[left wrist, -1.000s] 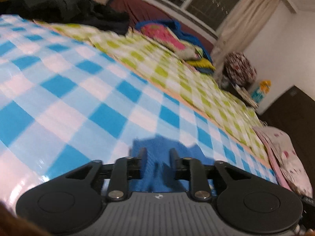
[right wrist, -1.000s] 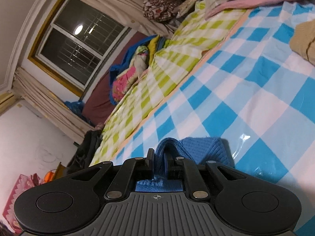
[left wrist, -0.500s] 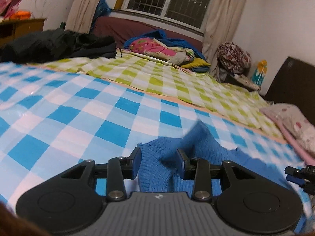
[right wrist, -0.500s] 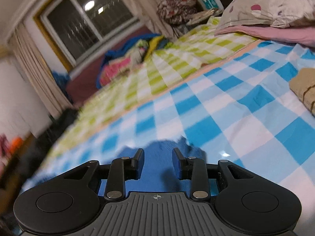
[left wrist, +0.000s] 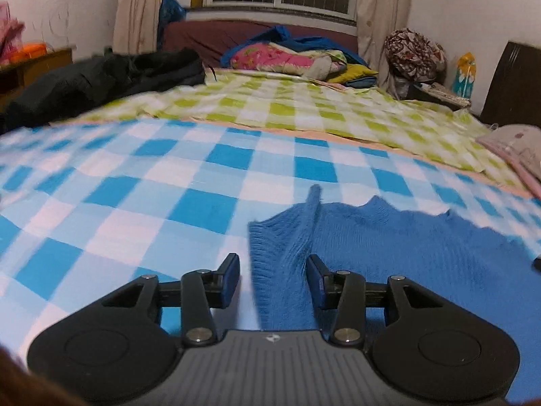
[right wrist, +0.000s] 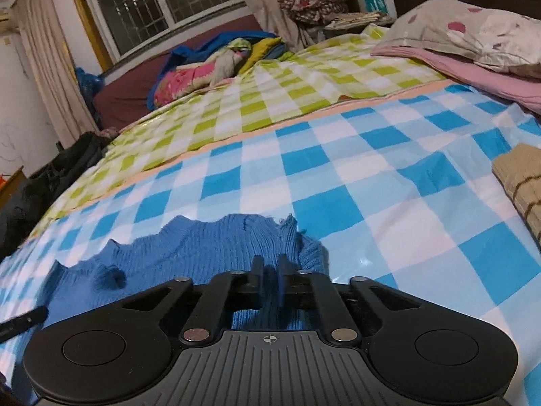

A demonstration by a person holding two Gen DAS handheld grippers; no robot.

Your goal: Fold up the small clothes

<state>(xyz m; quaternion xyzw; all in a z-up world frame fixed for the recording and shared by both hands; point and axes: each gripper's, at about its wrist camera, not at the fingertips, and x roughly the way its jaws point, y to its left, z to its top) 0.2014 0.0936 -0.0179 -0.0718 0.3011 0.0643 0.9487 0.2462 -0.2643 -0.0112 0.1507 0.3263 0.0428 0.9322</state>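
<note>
A small blue knitted sweater (left wrist: 389, 247) lies spread on the blue-and-white checked sheet (left wrist: 169, 203). My left gripper (left wrist: 272, 270) is open, its jaws standing either side of the sweater's ribbed left edge, which has a raised fold running forward. In the right wrist view the sweater (right wrist: 189, 250) lies flat with a wavy far edge. My right gripper (right wrist: 269, 270) is shut on the sweater's right part, with fabric bunched up beside the fingers.
A folded beige striped garment (right wrist: 520, 189) lies at the right. A green checked sheet (left wrist: 287, 108) covers the far half of the bed. Black clothing (left wrist: 101, 81), a bedding pile (left wrist: 290, 57) and pillows (right wrist: 473, 30) sit at the edges.
Both grippers levelled out over the sweater. My left gripper opened wider and shifted to the sweater's left edge. My right gripper, open half a second ago, closed on the fabric.
</note>
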